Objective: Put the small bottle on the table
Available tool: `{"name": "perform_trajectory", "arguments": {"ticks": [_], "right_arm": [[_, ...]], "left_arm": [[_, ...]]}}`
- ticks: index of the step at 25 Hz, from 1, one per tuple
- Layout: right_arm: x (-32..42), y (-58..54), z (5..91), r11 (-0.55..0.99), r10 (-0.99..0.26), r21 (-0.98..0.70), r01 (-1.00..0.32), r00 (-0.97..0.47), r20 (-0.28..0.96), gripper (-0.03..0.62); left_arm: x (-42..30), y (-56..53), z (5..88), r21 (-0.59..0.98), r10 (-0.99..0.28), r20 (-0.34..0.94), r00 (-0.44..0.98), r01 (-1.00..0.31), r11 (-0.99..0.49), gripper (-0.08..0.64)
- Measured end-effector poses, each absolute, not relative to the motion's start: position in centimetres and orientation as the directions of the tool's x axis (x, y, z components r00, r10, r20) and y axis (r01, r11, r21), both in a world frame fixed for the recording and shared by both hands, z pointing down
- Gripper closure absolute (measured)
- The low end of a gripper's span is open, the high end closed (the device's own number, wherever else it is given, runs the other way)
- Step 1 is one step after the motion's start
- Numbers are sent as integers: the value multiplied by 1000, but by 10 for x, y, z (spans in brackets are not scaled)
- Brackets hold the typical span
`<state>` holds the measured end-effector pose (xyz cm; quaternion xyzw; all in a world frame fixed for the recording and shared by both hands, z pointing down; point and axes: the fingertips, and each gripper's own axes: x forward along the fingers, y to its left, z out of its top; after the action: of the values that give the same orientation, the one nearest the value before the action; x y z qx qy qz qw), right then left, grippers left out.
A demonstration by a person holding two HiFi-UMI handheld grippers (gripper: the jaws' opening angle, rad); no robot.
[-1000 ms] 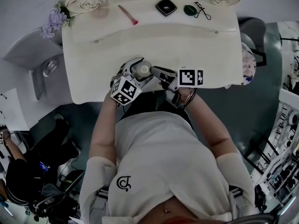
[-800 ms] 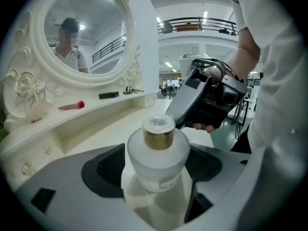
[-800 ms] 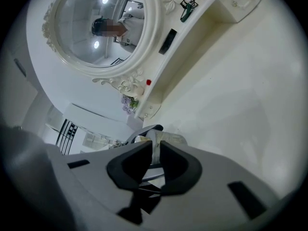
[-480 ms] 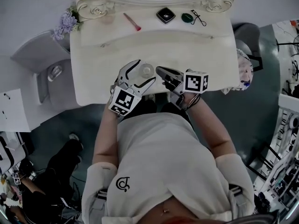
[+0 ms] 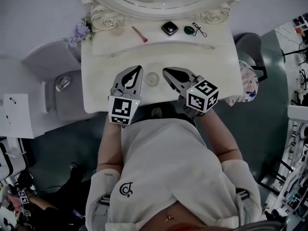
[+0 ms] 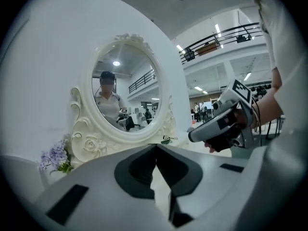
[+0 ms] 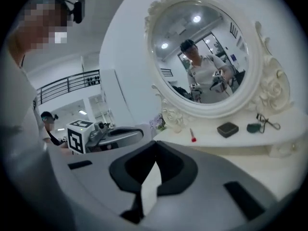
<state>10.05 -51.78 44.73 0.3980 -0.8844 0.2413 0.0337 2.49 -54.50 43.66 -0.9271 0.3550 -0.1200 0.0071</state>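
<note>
The bottle (image 5: 152,79) stands on the table (image 5: 216,66) at centre frame, between the left gripper (image 5: 138,69) and the right gripper (image 5: 165,71). Both have jaws pressed together, holding nothing. Placement looks done; next, draw both clear without knocking it.

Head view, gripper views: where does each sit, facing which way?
Head view: on the person's head, looking down at the table; shows torso, arms, left claw, right claw, small bottle between them.
Left gripper view: on the left claw, along its shut jaws toward the mirror; right claw at right.
Right gripper view: on the right claw, along its shut jaws toward the mirror; left claw at left.
Shared: both gripper views see the mirror and the opposite claw.
</note>
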Motion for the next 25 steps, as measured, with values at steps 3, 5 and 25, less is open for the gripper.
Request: {"name": "perform_trajectory", "arguments": {"ticks": [3, 5, 25], "right_arm": [[102, -519, 420, 600, -731, -250, -760, -648, 215, 584], [104, -520, 401, 601, -760, -182, -778, -627, 172, 584], [132, -524, 351, 486, -874, 25, -874, -486, -7, 587]], "left_arm": [[16, -544, 411, -83, -679, 169, 715, -676, -732, 546], [11, -543, 396, -77, -687, 146, 712, -684, -726, 546], [-7, -543, 345, -69, -739, 71, 670, -736, -673, 546]]}}
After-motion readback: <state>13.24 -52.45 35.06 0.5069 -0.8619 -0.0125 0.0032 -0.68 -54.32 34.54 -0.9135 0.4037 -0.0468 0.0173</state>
